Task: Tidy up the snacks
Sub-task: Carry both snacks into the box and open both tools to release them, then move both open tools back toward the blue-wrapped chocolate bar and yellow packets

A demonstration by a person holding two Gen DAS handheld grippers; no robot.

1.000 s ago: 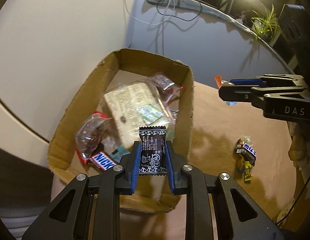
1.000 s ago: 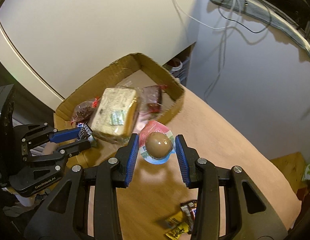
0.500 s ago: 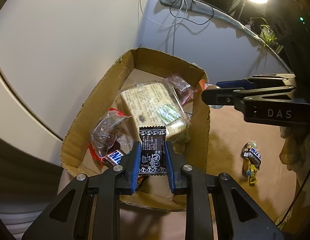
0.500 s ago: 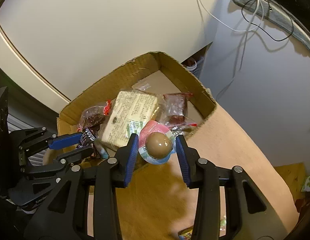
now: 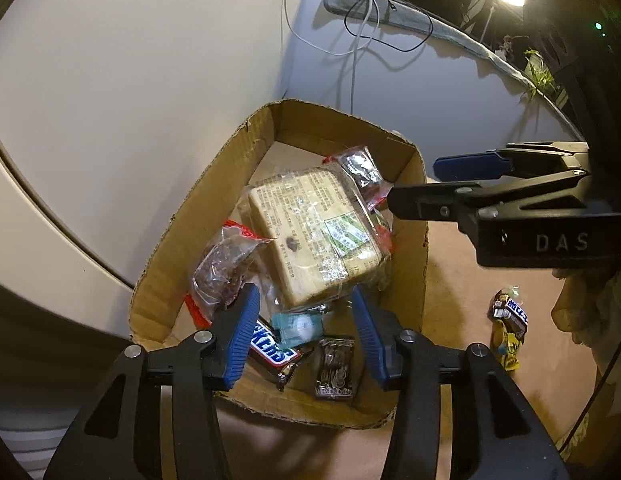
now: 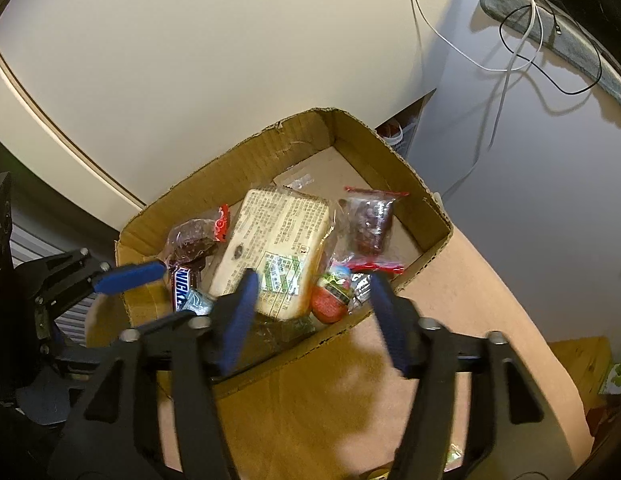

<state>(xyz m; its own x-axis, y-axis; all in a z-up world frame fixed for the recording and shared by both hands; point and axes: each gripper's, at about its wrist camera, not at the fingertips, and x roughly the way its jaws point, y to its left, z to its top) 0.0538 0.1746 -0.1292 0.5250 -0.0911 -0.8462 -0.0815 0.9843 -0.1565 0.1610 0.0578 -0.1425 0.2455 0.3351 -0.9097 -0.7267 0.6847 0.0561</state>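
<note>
Snacks left to gather lie on the table (image 5: 450, 280) outside the cardboard box (image 5: 406, 264): a small cluster of wrapped candies (image 5: 508, 320) sits at about three o'clock from the left gripper (image 5: 302, 332) in its own view, well apart from the box wall and almost under the right gripper (image 5: 414, 184), which reaches in from that side. The cluster's long axis runs roughly twelve to six. Both grippers have just been opening and now stand released with nothing between the jaws. The dark foil packet (image 5: 336, 368) lies on the box floor below the left one, beside the chocolate bar (image 5: 270, 350), and the egg pouch (image 6: 330, 294) rests at the near wall by the bread pack (image 6: 270, 248), seen between the right gripper (image 6: 310, 316) fingers. Judging by position, the right hand is nearer the loose candies and would swing back toward six o'clock in its own view.
</note>
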